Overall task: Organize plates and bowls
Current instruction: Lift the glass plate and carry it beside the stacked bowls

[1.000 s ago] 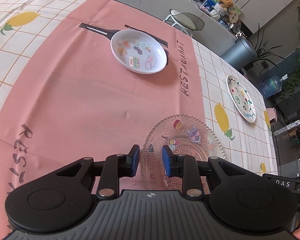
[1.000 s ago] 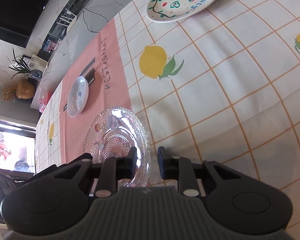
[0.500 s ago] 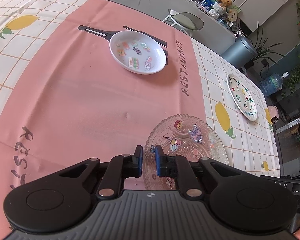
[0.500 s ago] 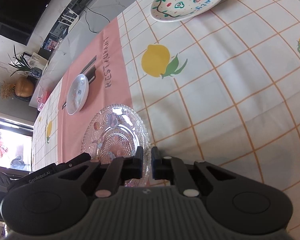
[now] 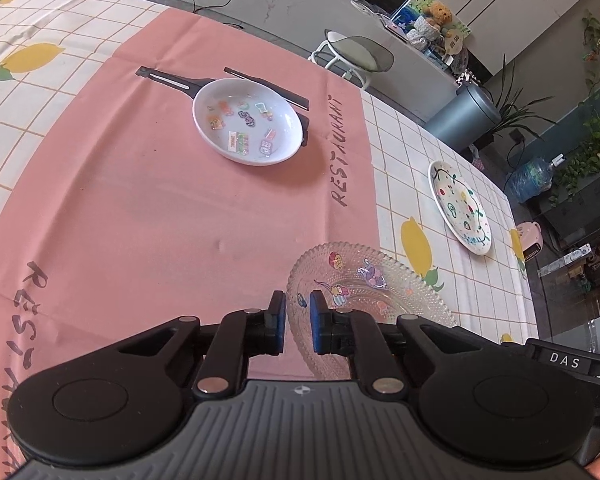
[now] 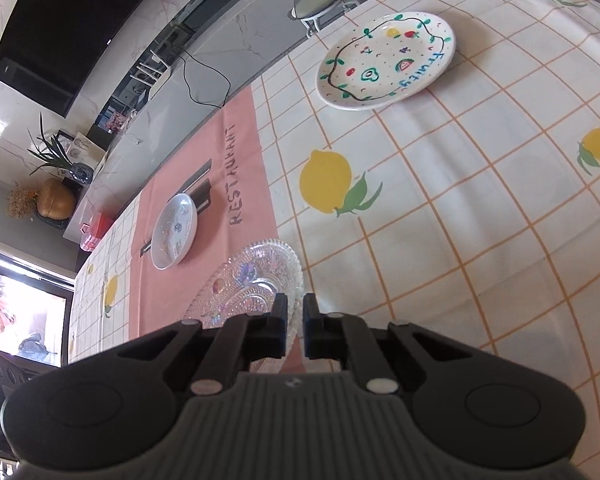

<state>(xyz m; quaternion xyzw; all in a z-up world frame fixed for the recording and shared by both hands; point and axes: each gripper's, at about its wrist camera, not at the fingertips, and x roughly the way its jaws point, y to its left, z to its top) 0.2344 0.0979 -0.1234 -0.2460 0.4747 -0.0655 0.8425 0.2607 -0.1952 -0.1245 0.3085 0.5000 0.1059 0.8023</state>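
A clear glass plate [image 5: 374, 284] with cartoon stickers is held at its two opposite rims, tilted a little off the cloth. My left gripper [image 5: 297, 320] is shut on its left rim. My right gripper [image 6: 295, 326] is shut on its right rim; the glass plate [image 6: 252, 284] shows just ahead of the fingers. A white bowl [image 5: 247, 121] with stickers sits on the pink mat, far ahead; it also shows in the right wrist view [image 6: 174, 230]. A white fruit-pattern plate [image 5: 460, 212] lies on the lemon cloth at right, seen too in the right wrist view [image 6: 386, 60].
The pink RESTAURANT mat [image 5: 120, 200] covers the middle of the lemon-check tablecloth [image 6: 480, 220]. A stool [image 5: 356, 54] and a grey bin [image 5: 462, 116] stand beyond the far table edge.
Both grippers closed from open onto the glass plate's rims. The plate has since risen slightly with them.
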